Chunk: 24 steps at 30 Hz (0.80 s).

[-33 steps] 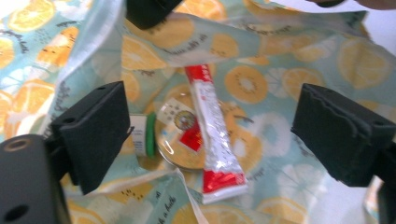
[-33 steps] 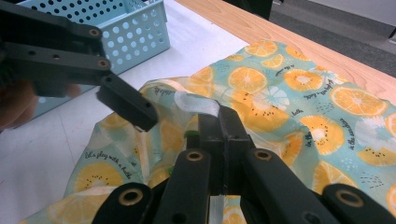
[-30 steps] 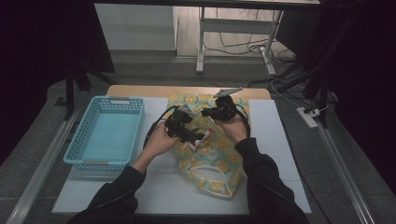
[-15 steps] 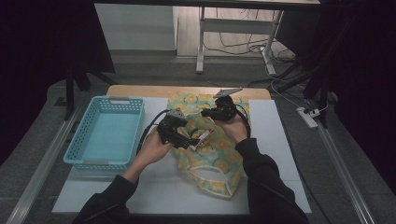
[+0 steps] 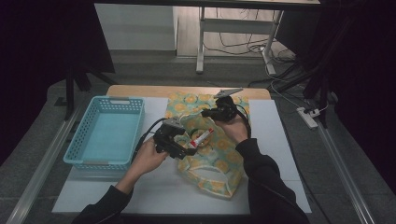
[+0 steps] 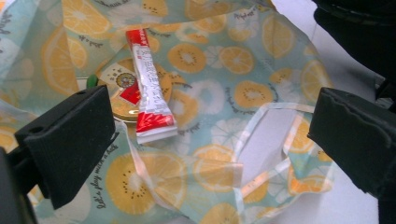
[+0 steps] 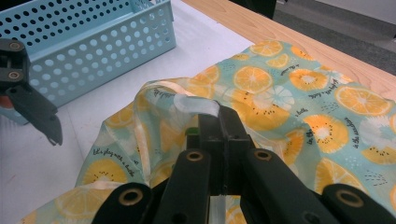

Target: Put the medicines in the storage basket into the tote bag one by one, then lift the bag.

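A fruit-print bag (image 5: 212,161) lies on the white mat (image 5: 280,154). A red-and-white sachet (image 5: 201,136) rests on the bag's film (image 6: 261,93), partly over a round yellow item (image 6: 122,80); I cannot tell whether it is inside the bag. My left gripper (image 5: 187,150) sits just left of the sachet (image 6: 148,86). Its jaws have just been opening and stand wide (image 6: 215,140), with nothing pressed between them. My right gripper (image 5: 218,112) is shut (image 7: 219,123) on the bag's translucent handle (image 7: 196,105), holding it raised.
A light-blue perforated basket (image 5: 107,135) stands on the mat's left side, also seen in the right gripper view (image 7: 93,42). The wooden table edge (image 5: 187,90) runs behind the bag. Bare white mat (image 5: 154,191) lies in front.
My left gripper has drawn back to the left and toward the person, away from the bag's middle, leaving the sachet lying uncovered. The right gripper has kept still on the handle.
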### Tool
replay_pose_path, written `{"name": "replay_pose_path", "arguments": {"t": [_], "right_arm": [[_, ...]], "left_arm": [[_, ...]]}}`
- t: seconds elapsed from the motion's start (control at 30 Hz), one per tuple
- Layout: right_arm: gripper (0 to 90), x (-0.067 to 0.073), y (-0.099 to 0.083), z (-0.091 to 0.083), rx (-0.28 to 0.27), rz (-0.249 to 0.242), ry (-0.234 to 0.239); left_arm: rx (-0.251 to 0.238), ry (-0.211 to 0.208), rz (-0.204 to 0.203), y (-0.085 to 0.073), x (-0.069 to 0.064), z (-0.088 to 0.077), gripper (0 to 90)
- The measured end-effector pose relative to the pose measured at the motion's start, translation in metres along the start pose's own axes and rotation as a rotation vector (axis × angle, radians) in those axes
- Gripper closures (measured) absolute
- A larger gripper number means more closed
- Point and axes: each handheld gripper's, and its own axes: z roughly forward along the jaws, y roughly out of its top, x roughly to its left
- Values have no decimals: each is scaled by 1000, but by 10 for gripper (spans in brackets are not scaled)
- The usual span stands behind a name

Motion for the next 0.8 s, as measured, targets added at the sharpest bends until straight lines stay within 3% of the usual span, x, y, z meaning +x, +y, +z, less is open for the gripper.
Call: {"name": "replay_pose_path", "arguments": {"t": [0.2,0.4,0.53,0.67,0.8], "right_arm": [[900,2,1,-2,-2,-8,1],[900,4,2,-5,-6,-10,1],[900,4,3,-7,-9,-14,0],[900,5,4,-8,-13,-15,3],[900,6,4,-7,-10,-14,5]], "left_arm": [[7,12,32,-5,-7,2,3],[46,20,14,-6,-14,11,0],[70,26,45,-7,-22,19,0],[73,-13,71,-8,-29,29,0],[105,-35,94,-11,-32,44,1]]}}
